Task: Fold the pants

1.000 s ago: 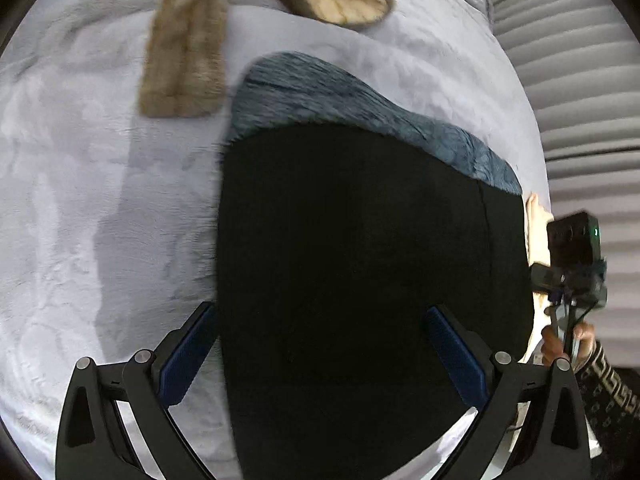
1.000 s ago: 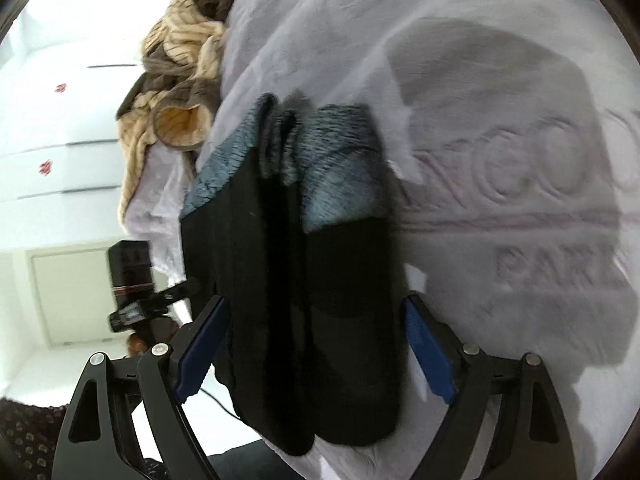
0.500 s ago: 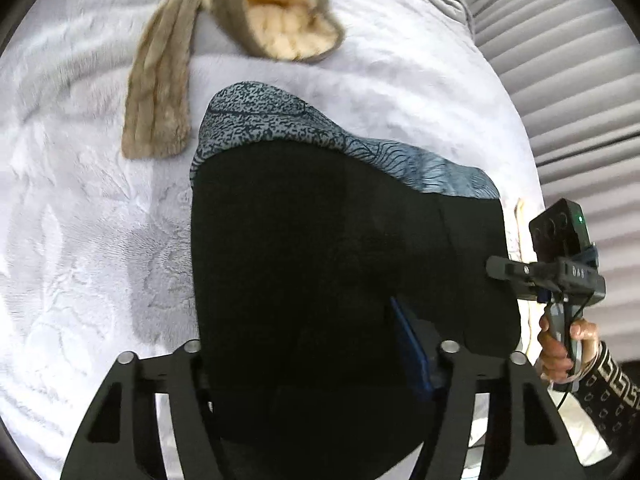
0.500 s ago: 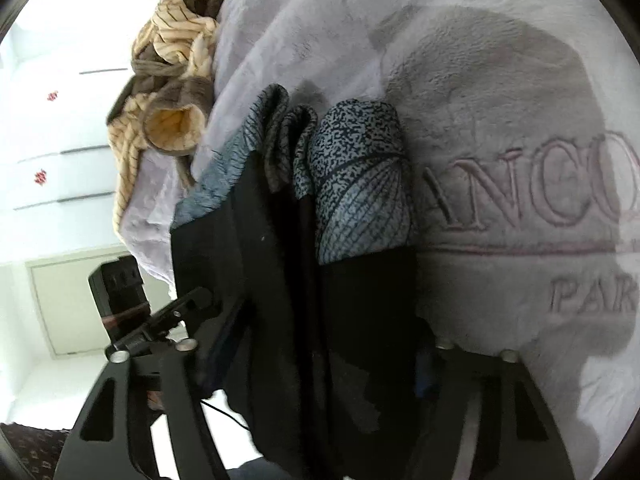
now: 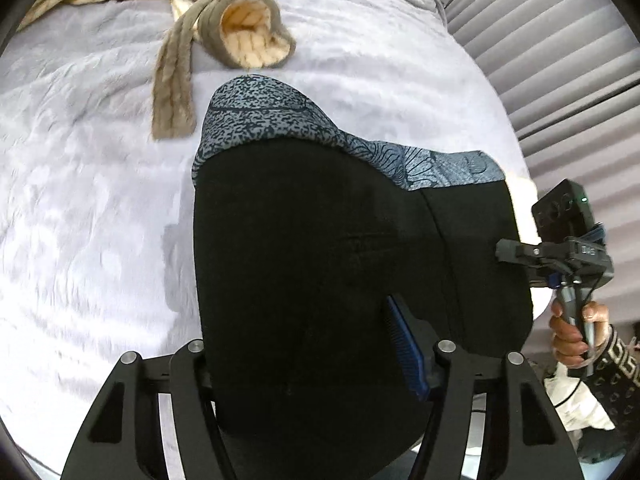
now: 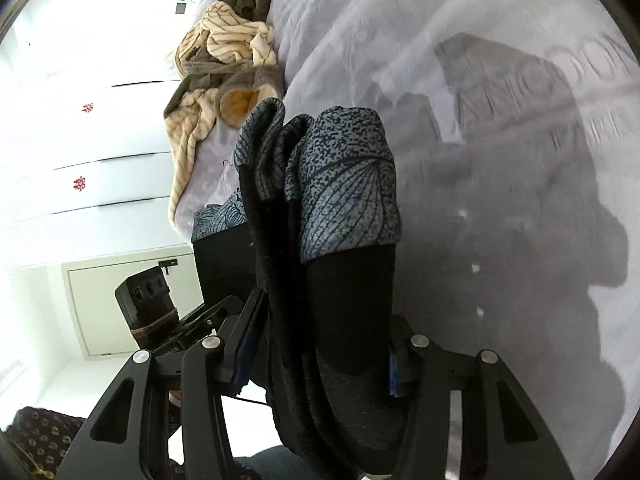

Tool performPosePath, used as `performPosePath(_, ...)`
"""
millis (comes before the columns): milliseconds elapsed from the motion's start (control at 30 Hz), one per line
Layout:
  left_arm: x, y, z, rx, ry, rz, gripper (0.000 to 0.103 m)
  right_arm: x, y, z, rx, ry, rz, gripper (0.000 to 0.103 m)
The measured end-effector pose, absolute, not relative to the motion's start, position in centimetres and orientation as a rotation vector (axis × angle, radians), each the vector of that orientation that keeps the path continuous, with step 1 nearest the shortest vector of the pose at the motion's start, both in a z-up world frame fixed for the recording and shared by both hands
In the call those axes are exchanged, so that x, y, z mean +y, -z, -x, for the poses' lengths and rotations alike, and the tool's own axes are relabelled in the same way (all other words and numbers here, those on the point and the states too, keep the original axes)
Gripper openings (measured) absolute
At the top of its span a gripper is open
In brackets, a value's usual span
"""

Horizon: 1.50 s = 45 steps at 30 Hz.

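The lilac plush bedspread point(image 5: 100, 200) filled most of both views, with raised lettering pressed into its pile on the side seen by the right wrist camera and a broad shadow across it. Beyond its far edge stood a grey ribbed headboard point(image 5: 560, 60) in the left view, and white cabinet doors point(image 6: 80, 160) in the right view.

The pants point(image 5: 340, 260), black with a grey-blue leaf-print band along the far edge, were folded into a thick stack on the bedspread, and their near end was caught in both grippers. The left gripper point(image 5: 312, 364) had its jaws about half closed and clamped on the near black edge; the blue pad of one finger pressed into the cloth, while the other pad was hidden beneath it. The right gripper point(image 6: 320, 360) gripped the stacked layers edge-on, with its jaws closing and the blue pads on either side pressing the black fabric point(image 6: 348, 320). In the right view the layers stood as separate ridges.

Farther up the bed lay a tan and cream striped fleece garment point(image 5: 224, 36) in a heap, one open cuff facing the camera and a brown strip trailing near the pants' printed band without touching it.

The person's right hand point(image 5: 572, 328), with a patterned sleeve, held the right gripper's handle at the edge.
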<state>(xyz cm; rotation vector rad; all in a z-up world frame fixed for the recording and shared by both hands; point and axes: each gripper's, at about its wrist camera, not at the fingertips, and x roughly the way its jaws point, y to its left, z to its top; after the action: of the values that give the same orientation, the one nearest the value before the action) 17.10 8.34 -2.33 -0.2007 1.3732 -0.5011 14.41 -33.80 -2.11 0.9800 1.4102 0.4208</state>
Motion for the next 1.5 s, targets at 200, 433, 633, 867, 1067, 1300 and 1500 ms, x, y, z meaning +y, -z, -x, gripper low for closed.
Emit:
performPosePath(200, 8.8, 7.6, -16.3, 1.467, 0.398, 0.193, 0.077, -32.6, 5.1, -12.4, 1.485, -0.325, -0.880, 0.053)
performPosePath(433, 9.0, 8.3, -17.8, 1.457, 0.334, 0.102, 0.103, -32.1, 5.6, -12.6, 1.497, -0.258, -0.767, 0.069)
performPosePath(633, 7.4, 6.4, -18.4, 1.458, 0.258, -0.009, 0.103, -31.3, 2.6, -13.1, 1.501, -0.117, -0.581, 0.079)
performPosePath(867, 6.4, 1.2, -17.3, 1.367, 0.144, 0.022, 0.103, -32.0, -1.7, -12.0, 1.470, -0.037, -0.461, 0.103)
performPosePath(1067, 5.8, -0.7, -15.5, 1.324, 0.071, 0.053, 0.103, -30.4, -3.4, -11.2, 1.488, -0.065, -0.301, 0.103)
performPosePath(1300, 4.3, -2.3, -12.4, 1.318, 0.021, -0.004, 0.103, -28.2, -2.8, -10.8, 1.556, -0.101, -0.250, 0.103)
performPosePath(1500, 4.5, -2.2, -12.5, 1.341, 0.017, -0.054, 0.103, -26.3, -3.0, -10.5, 1.538, -0.077, -0.203, 0.103)
